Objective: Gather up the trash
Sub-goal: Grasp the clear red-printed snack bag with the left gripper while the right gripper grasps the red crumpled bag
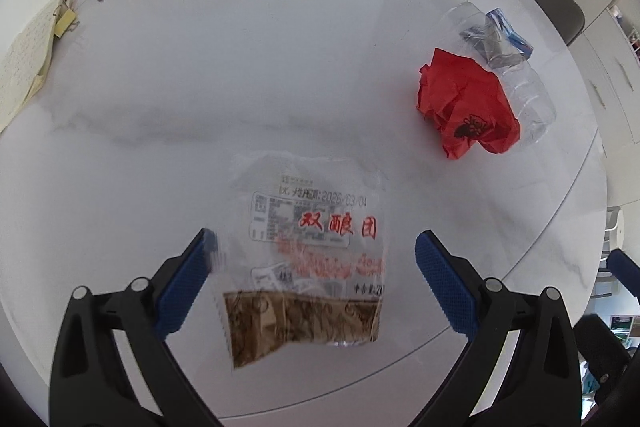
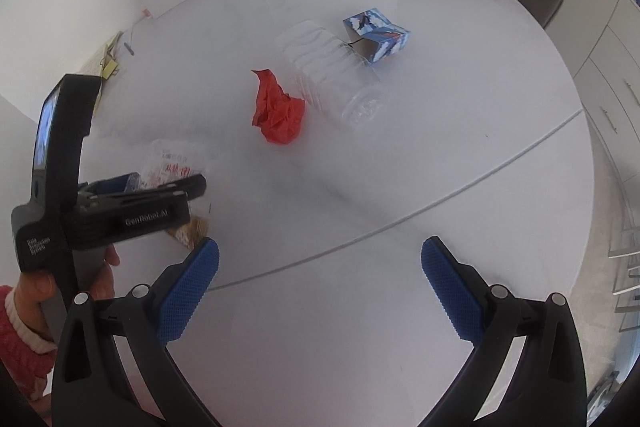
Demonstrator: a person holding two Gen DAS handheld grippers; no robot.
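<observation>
Left wrist view: left gripper [image 1: 316,267] is straddling wrapper [image 1: 308,251], jaws apart, for pickup; right gripper [image 2: 320,267] is waiting apart near it

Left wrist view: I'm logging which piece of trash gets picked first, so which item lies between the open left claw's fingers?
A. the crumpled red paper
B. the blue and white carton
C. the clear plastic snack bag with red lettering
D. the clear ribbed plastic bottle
C: the clear plastic snack bag with red lettering lies flat between the fingers of the open left claw, while the other trash sits far to the right.
</observation>
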